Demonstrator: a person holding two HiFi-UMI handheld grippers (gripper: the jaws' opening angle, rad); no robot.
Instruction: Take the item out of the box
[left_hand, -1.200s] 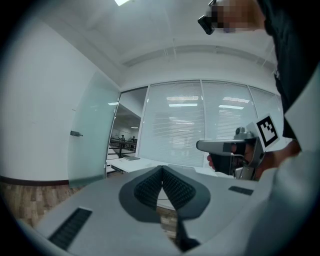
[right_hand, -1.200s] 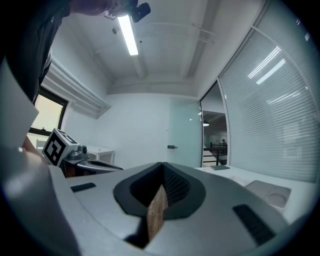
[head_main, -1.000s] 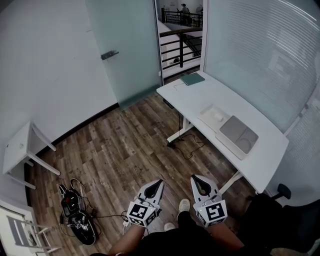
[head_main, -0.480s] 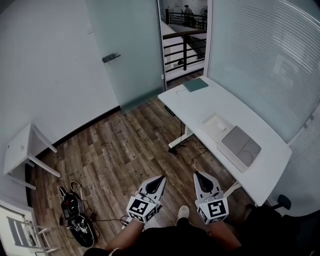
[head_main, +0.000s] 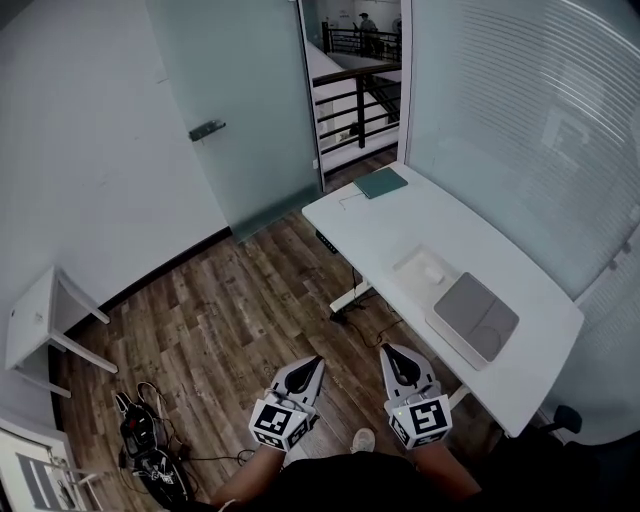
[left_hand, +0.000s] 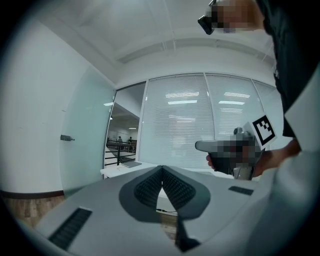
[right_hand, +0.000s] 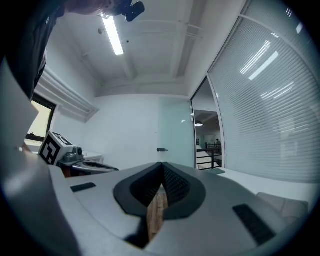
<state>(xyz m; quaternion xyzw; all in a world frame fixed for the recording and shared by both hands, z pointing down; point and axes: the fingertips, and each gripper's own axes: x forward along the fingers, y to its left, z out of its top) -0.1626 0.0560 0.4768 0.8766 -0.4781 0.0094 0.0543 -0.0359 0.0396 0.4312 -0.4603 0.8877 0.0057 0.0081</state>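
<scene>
approach step: left gripper (head_main: 314, 367) and right gripper (head_main: 394, 358) both pinched closed and empty over the wood floor (head_main: 240, 300), grey box (head_main: 473, 316) well apart on the white desk (head_main: 400, 215), so next i'd step in and spread the jaws at it.

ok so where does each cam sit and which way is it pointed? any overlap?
Head view: on the person's head, looking steeply down at the wood floor and white desk; left gripper, right gripper and a shoe show.
Left gripper view: on the left gripper, looking along its shut jaws toward the blinds; the right gripper shows at right.
Right gripper view: on the right gripper, along its shut jaws toward the glass door; the left gripper shows at left.
Shared: all three see the glass door and white desk.
</scene>
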